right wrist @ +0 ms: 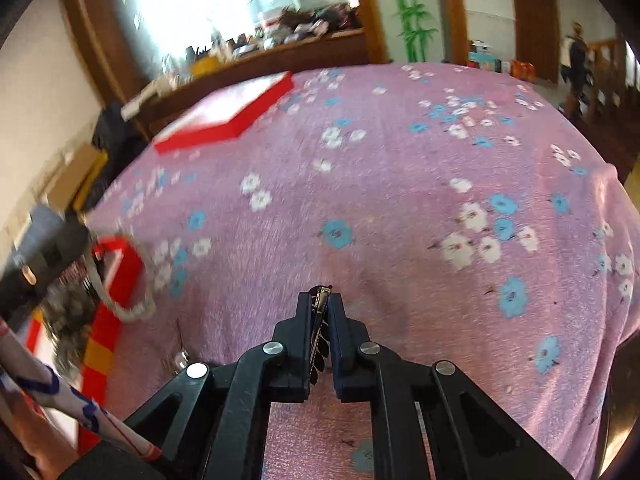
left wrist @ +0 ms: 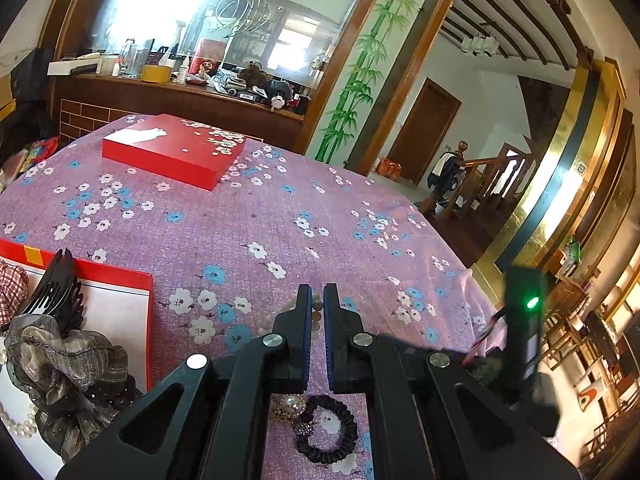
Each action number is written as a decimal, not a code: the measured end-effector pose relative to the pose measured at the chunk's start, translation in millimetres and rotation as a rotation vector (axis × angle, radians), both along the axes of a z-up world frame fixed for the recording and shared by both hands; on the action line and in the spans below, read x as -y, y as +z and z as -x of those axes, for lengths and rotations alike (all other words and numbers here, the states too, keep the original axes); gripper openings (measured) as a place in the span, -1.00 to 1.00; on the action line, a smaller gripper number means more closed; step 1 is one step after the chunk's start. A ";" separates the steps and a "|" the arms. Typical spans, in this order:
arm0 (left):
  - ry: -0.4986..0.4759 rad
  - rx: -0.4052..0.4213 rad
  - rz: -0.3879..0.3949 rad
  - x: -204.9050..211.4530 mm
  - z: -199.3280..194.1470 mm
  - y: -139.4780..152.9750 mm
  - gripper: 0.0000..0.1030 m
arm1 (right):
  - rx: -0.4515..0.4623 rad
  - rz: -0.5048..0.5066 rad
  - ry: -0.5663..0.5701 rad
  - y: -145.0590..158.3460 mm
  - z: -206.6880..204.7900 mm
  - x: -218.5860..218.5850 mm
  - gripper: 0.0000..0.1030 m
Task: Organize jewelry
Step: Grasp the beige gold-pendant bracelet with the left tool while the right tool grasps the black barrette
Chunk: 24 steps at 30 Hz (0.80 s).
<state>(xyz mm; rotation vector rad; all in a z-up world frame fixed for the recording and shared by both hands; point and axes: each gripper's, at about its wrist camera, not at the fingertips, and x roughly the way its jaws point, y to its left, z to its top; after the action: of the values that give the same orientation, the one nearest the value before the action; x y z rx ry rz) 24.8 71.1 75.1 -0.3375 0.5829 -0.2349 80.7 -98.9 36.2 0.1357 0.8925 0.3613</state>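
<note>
Left gripper (left wrist: 318, 304): jaws closed on a strand of pale round beads, a bracelet or necklace (left wrist: 317, 312), held just above the pink floral tablecloth (left wrist: 240, 232). In the right wrist view, the same pale beaded loop hangs from the left gripper at the left edge, above the corner of the box.

Right gripper (right wrist: 320, 300): jaws closed on a slim metal hair clip with a dark toothed edge (right wrist: 320, 328), clamped lengthwise between the pads, tip protruding past the fingertips. Whether lifted clear of the cloth or resting on it: cannot tell, view blurred.

Open red cardboard box with white lining (left wrist: 120, 304): at near left, already containing a grey gauze scrunchie (left wrist: 60, 356), a black feather-shaped comb (left wrist: 60, 284), a white pearl strand (left wrist: 16, 420) and a checked fabric piece (left wrist: 10, 288). Matching red lid with white blossom print (left wrist: 176, 152): at far left on the cloth, well apart from the box.

Loose on the cloth near the left gripper base: a black ruffled hair tie (left wrist: 332, 428) and a gold brooch with a pearl centre (left wrist: 290, 404).

Step in hand, by judgement: both items gripped, transfer to the box pending.

Next move calls for: leftward carry of each gripper over the box rim, one at a time to avoid collision; release only above bare lining; afterwards, retrieval of the hair tie and brooch.
</note>
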 end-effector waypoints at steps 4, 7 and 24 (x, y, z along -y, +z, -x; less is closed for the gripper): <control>-0.009 -0.005 -0.006 2.7 0.1 -1.0 -0.91 | 0.064 -0.092 -0.035 15.7 4.9 15.2 -0.84; -0.012 -0.003 -0.002 2.8 0.2 -1.4 -0.91 | 0.103 -0.138 -0.043 24.4 8.3 21.2 -0.84; -0.011 -0.004 -0.009 4.1 -0.1 -1.7 -0.91 | 0.146 -0.141 0.022 33.0 20.0 10.8 -0.84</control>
<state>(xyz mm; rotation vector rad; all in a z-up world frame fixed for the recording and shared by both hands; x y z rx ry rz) 24.9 67.0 73.4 -0.3258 0.5899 -0.2424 60.8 -109.6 69.2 0.2271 0.7244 0.4494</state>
